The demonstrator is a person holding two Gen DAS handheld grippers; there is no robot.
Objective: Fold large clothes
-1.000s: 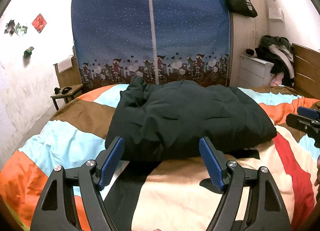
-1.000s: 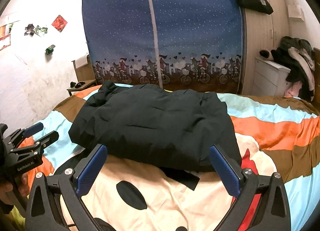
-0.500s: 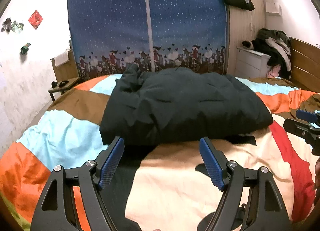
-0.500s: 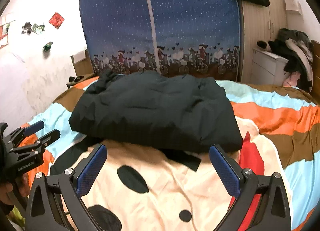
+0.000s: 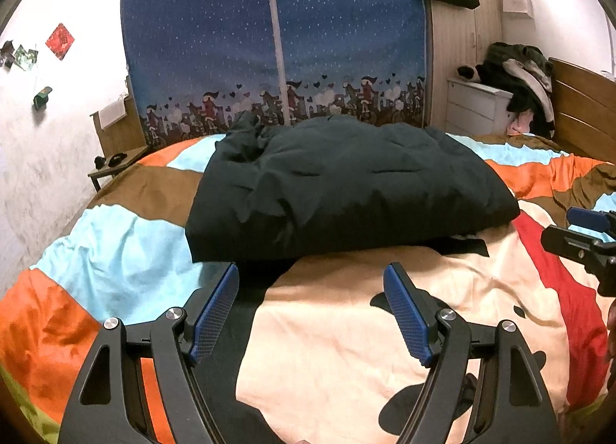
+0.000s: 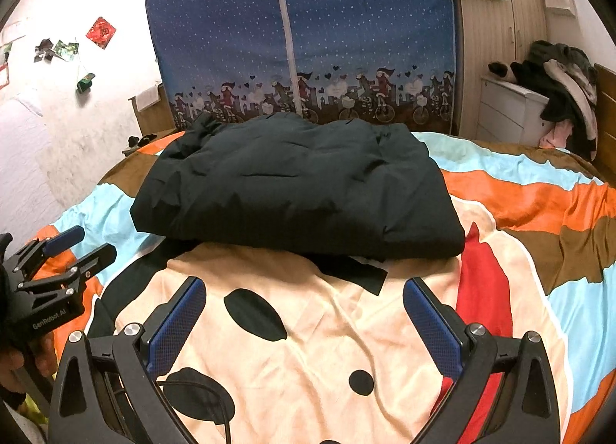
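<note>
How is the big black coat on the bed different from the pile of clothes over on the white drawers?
The black coat lies folded into a flat, neat block on the striped bed cover; the clothes pile is heaped loosely on the white drawers. The coat is one dark colour; the pile mixes dark, pale and pink pieces. The coat sits close in front of both claws; the pile is far off by the wall. Both are soft clothing.

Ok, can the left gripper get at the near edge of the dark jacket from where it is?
Probably yes. The left gripper is open with nothing between its fingers, and only bare bedspread lies between it and the dark jacket. The right gripper sits off to the side, clear of that path.
</note>
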